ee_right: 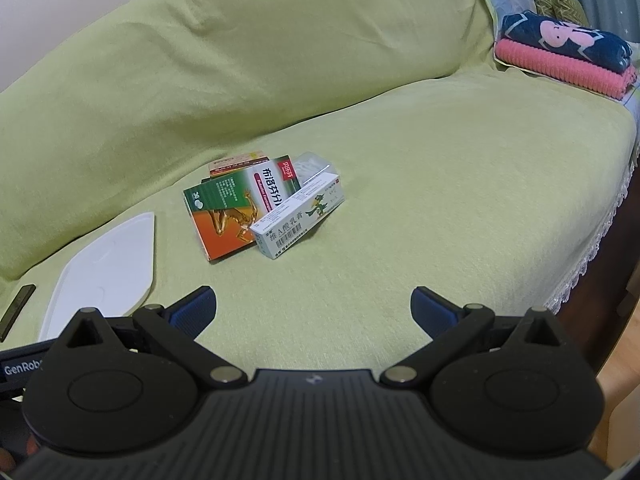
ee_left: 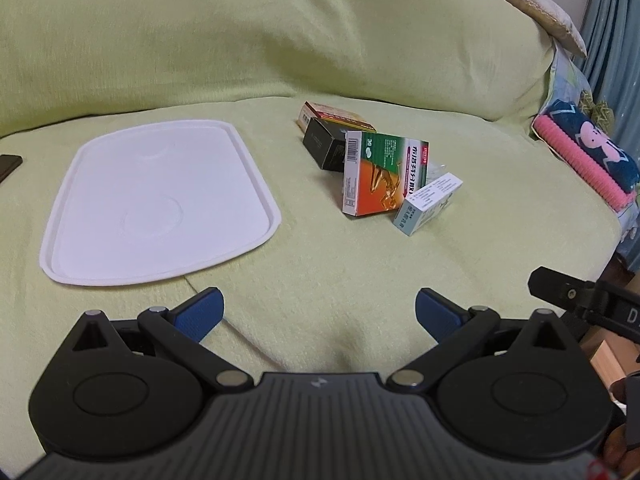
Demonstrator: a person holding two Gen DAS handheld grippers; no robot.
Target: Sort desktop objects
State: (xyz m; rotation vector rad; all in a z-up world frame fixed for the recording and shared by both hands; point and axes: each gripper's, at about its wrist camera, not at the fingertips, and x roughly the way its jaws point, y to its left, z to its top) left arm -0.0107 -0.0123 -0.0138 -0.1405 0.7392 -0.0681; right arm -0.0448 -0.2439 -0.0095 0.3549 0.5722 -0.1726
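Boxes sit in a small heap mid-seat on a sofa draped in a light green cover (ee_left: 320, 60). Green-and-orange medicine box (ee_left: 380, 176) leans tilted, near corner down on the fabric. Small pale blue ointment box (ee_left: 426, 204) lies against its right side, touching. Behind them a black box (ee_left: 324, 146) and a red-yellow box (ee_left: 332, 118), packed close together. Something clear plastic (ee_right: 312, 166) shows behind the ointment box in the right wrist view, too blurred to identify.

White plastic tray (ee_left: 64, 264) lies flat on the seat, left of the heap and well apart from it, nothing on it. Dark flat object (ee_left: 8, 166) at the far left edge beyond the tray, only partly in view.

Left gripper (ee_left: 320, 316) hovers low over the seat near the front, blue-padded fingers (ee_left: 200, 316) spread wide, nothing between them. Right gripper (ee_right: 314, 312) likewise spread wide, holding nothing, pointing at the heap from the right; its black body shows at the right edge of the left wrist view.

Folded pink knit (ee_left: 580, 168) and navy printed cloth (ee_left: 592, 140) stacked at the sofa's right end. Beige cushion (ee_left: 532, 8) rests on the backrest top.
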